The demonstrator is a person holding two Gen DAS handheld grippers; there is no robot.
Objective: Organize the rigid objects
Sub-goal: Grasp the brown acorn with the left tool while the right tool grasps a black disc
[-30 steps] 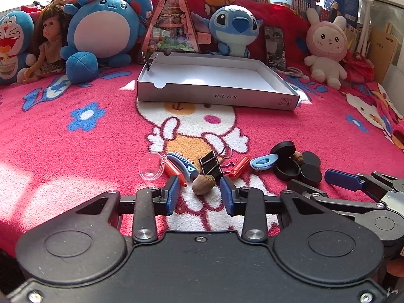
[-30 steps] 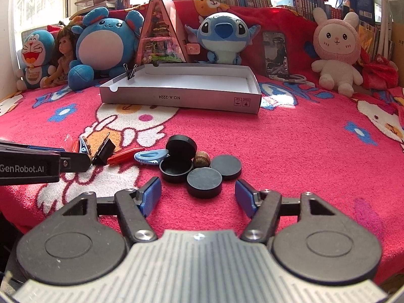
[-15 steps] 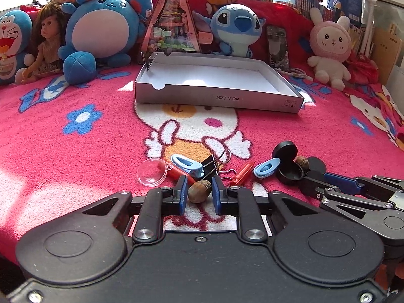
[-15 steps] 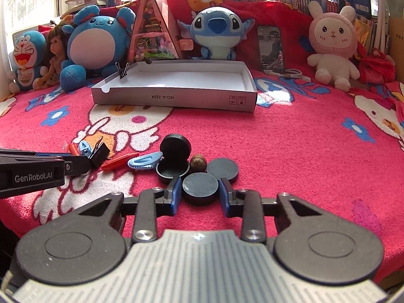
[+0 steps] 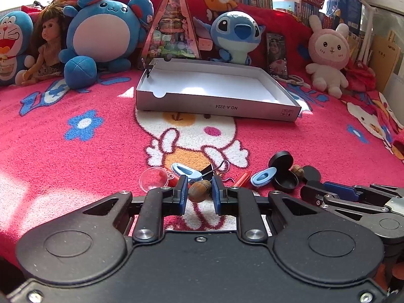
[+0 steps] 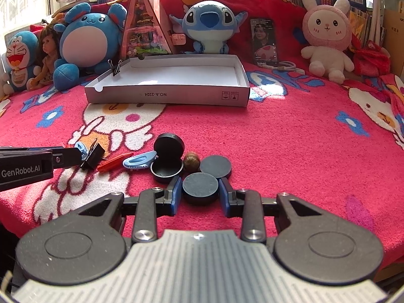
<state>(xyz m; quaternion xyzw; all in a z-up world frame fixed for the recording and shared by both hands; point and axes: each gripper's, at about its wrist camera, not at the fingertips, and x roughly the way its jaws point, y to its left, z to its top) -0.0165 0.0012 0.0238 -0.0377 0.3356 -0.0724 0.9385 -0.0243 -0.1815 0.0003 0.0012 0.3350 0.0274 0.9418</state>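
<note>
Left wrist view: left gripper point(image 5: 200, 194) pinches a brown nut point(image 5: 199, 194) near the clutter; the far white box point(image 5: 217, 106) holds nothing yet.

Right wrist view: right gripper point(image 6: 200, 194) clamps a black disc point(image 6: 200, 188); sorting is barely begun.

We see the box point(image 5: 217, 106) on the blanket point(image 5: 75, 156), with plush toys point(image 5: 106, 32) lined up behind it and a phone point(image 5: 277, 50) behind its right corner. Before the box lies a cluster: dome point(image 5: 153, 178) at left, then clip point(image 5: 209, 170), nut point(image 5: 199, 191) nearest us, cap point(image 6: 166, 168) to the right. In the right view a disc point(image 6: 200, 188) lies before the cap, another disc point(image 6: 216, 166) just behind it.
</note>
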